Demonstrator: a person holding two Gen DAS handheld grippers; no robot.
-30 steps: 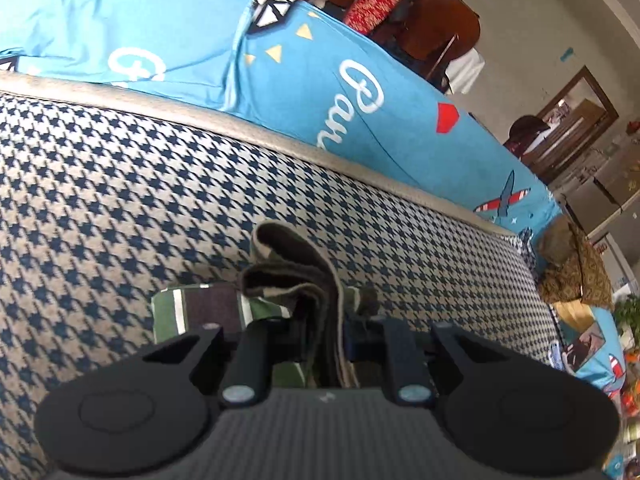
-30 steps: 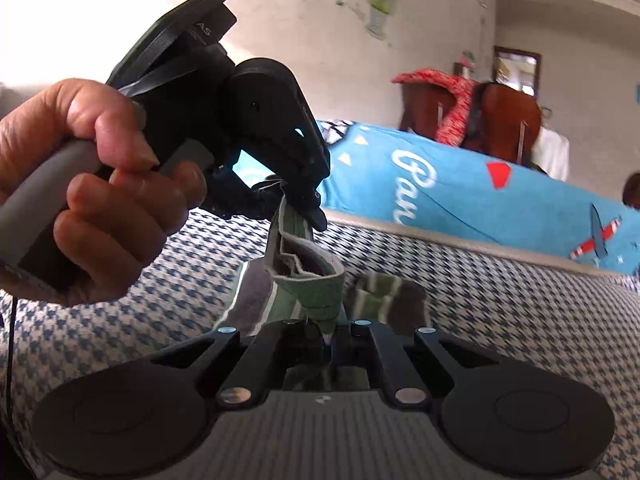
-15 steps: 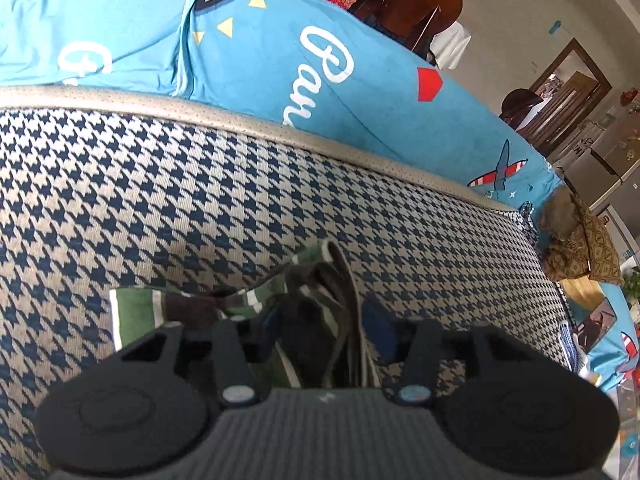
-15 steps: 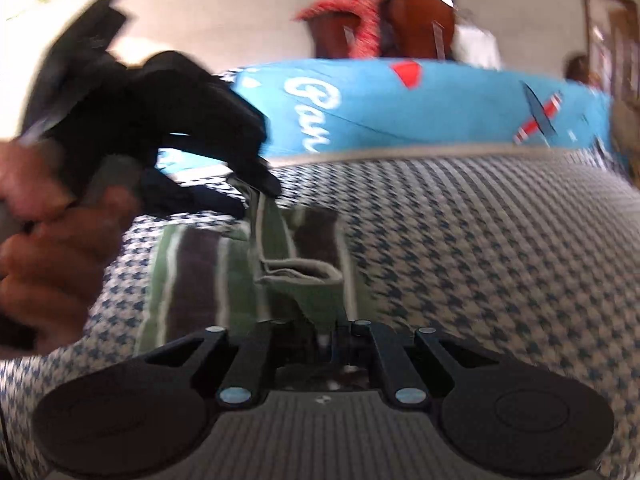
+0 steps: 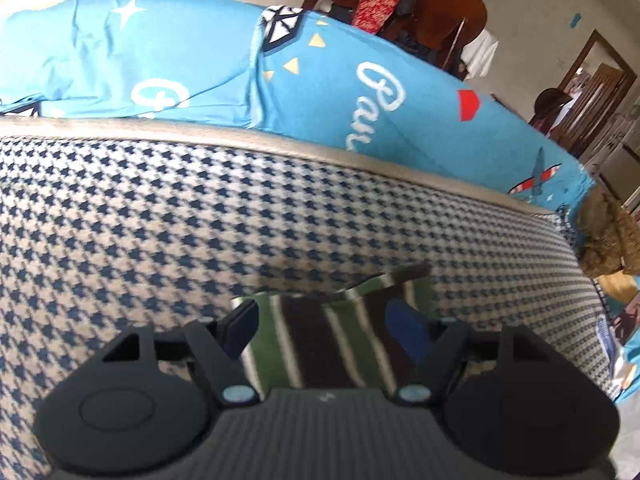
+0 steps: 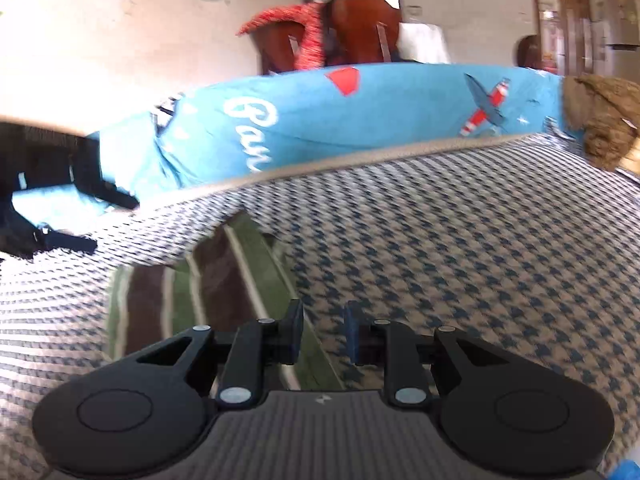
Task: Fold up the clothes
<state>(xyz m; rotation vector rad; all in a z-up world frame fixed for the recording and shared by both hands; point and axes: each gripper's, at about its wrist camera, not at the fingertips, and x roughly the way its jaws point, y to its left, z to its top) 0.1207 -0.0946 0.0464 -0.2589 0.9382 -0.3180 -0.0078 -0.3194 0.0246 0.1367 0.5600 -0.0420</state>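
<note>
Striped cloth in green, brown and white, the folded garment (image 5: 320, 344), lies flat on a houndstooth cover (image 5: 120, 216) of navy and beige. In the left wrist view the left gripper (image 5: 324, 332) hangs over it with its tongs spread wide, one finger at each side edge of the garment, holding nothing. A far corner of the cloth sticks up slightly.

In the right wrist view the right gripper (image 6: 322, 334) has its tongs apart with a narrow gap and nothing between them. Its left finger (image 6: 294, 332) is over the garment's right edge; its right finger is over bare houndstooth. The garment (image 6: 208, 280) lies near and to the left, reaching away toward the cover's beige piped edge. At the far left of this view, blurred, the black body of the left gripper (image 6: 48, 196) shows above the cover.

Beyond the piped edge lies a bright blue sheet (image 5: 200, 64) printed with white script, triangles, a red shape and a small aeroplane. A tan, fuzzy bundle (image 6: 600, 120) sits at the right end of the blue sheet. Farther back stand dark wooden chairs (image 6: 360, 40) with a red patterned cloth (image 6: 304, 32) draped over one, then a pale wall and a wooden doorway (image 5: 592, 80) at far right.
</note>
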